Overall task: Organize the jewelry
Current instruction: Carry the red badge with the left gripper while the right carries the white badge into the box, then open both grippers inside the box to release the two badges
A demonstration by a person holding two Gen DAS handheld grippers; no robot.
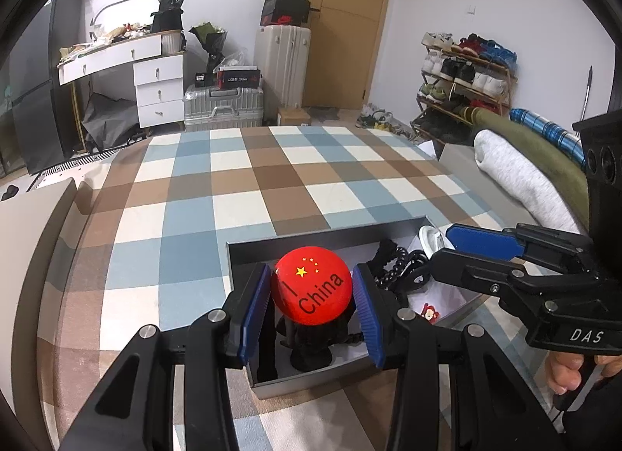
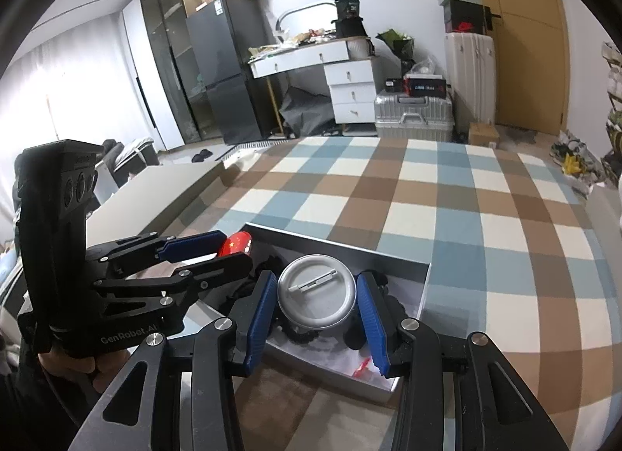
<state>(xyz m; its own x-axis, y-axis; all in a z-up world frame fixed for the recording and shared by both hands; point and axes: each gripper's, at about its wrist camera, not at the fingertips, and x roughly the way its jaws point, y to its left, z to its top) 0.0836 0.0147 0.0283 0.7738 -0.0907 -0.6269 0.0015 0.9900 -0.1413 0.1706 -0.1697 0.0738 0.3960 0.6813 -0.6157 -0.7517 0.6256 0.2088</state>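
Observation:
My left gripper (image 1: 311,295) is shut on a round red badge (image 1: 311,284) printed with yellow stars and "China", held above an open grey box (image 1: 311,235). Inside the box lie black coiled hair ties (image 1: 400,264), a dark object (image 1: 311,350) under the badge and a small monkey picture (image 1: 427,313). My right gripper (image 2: 317,299) is shut on a round white pin badge (image 2: 317,295), back side up, over the same box (image 2: 350,249). In the right wrist view the left gripper (image 2: 237,249) holds the red badge (image 2: 238,243) at the box's left end. The right gripper (image 1: 439,247) comes in from the right.
The box rests on a blue, brown and white checked cloth (image 1: 241,179). Folded grey and olive clothes (image 1: 517,179) lie at the right edge. A grey board (image 2: 155,194) lies to the left. A hand (image 1: 571,369) holds the right gripper's handle.

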